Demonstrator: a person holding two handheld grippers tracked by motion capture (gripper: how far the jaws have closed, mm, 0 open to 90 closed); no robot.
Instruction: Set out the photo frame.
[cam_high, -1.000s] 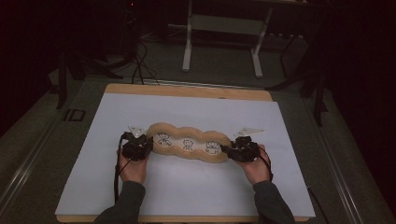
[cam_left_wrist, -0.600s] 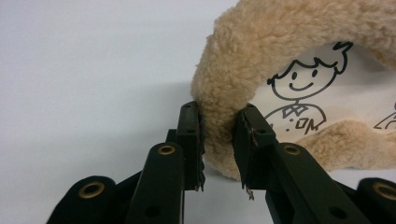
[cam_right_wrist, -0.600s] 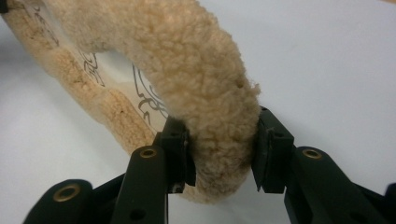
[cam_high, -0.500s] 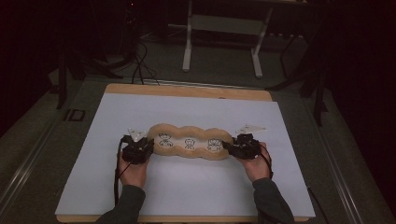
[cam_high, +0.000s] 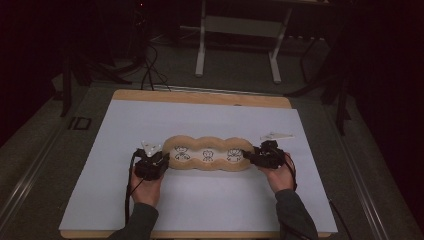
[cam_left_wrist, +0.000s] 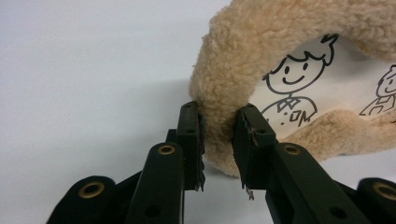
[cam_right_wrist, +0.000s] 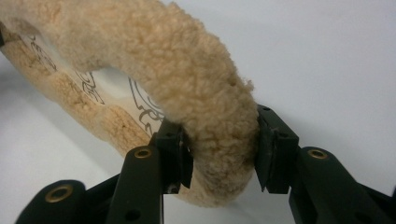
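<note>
The fleece mat (cam_high: 207, 153) lies flat on the sheet (cam_high: 200, 200), slightly nearer the person's edge than the far edge, with its long axis running left to right. The sheet lies on the table (cam_high: 200, 97), whose far edge shows beyond it. The left gripper (cam_high: 161, 161) sits at the mat's left end, with the mat's rim between its jaws. The right gripper (cam_high: 248, 155) sits at the mat's right end, jaws either side of that rim. A stand (cam_high: 237, 30) is on the floor behind the table.
</note>
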